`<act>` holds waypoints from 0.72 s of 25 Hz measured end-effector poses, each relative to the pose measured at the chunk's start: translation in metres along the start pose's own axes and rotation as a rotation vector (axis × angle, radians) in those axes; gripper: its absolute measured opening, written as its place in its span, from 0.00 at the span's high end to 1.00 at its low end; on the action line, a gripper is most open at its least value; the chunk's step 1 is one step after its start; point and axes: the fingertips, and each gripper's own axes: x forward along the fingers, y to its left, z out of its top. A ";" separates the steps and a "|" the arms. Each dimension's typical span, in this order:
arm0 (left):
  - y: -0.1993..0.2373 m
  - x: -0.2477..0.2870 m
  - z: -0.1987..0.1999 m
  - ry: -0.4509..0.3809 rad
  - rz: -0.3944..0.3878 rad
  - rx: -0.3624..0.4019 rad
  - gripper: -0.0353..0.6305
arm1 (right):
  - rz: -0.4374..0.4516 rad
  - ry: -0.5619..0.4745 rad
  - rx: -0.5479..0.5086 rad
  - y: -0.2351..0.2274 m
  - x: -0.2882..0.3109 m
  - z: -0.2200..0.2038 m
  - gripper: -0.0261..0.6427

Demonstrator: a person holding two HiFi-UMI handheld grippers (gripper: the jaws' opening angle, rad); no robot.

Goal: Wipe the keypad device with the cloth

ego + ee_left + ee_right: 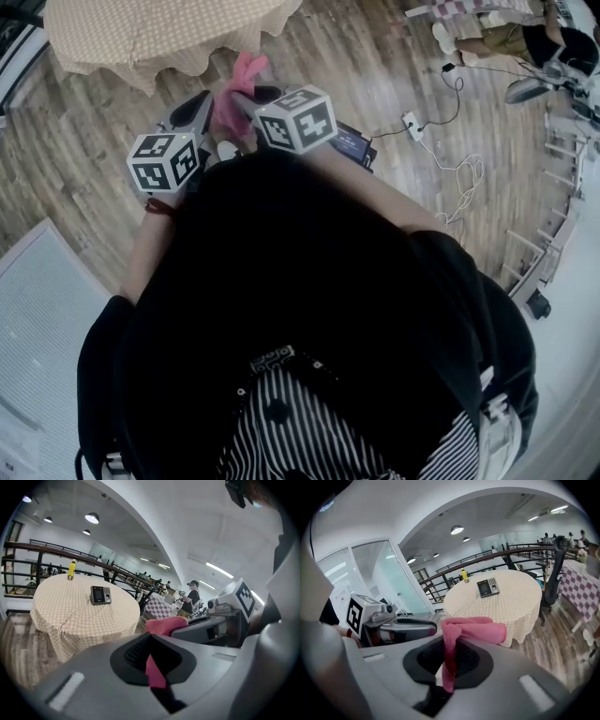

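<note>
The pink cloth [239, 86] hangs between the two gripper tips in front of the person's chest. My right gripper [450, 639] is shut on the cloth [473, 629], which flops over its jaws. My left gripper [151, 637] looks shut, with a strip of pink cloth [155, 670] between its jaws. More of the cloth bunches at the right gripper's tip just beyond. The keypad device [100, 594], dark with a small screen, stands some way off on the round table [79, 616] with a beige checked cover. It also shows in the right gripper view as the keypad device [488, 587].
A yellow bottle [71, 569] stands at the table's far edge. Cables and a power strip [411, 122] lie on the wooden floor to the right. A dark office chair [551, 581] is beside the table. A second checked table [159, 606] and people [191, 595] are farther off.
</note>
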 end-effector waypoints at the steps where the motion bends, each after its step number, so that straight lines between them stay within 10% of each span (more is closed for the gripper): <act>1: 0.005 -0.002 0.000 -0.004 0.007 -0.012 0.95 | 0.005 0.006 -0.007 0.002 0.004 0.002 0.92; 18: 0.092 -0.007 0.047 -0.073 0.189 -0.082 0.95 | 0.184 0.076 -0.143 0.014 0.088 0.073 0.92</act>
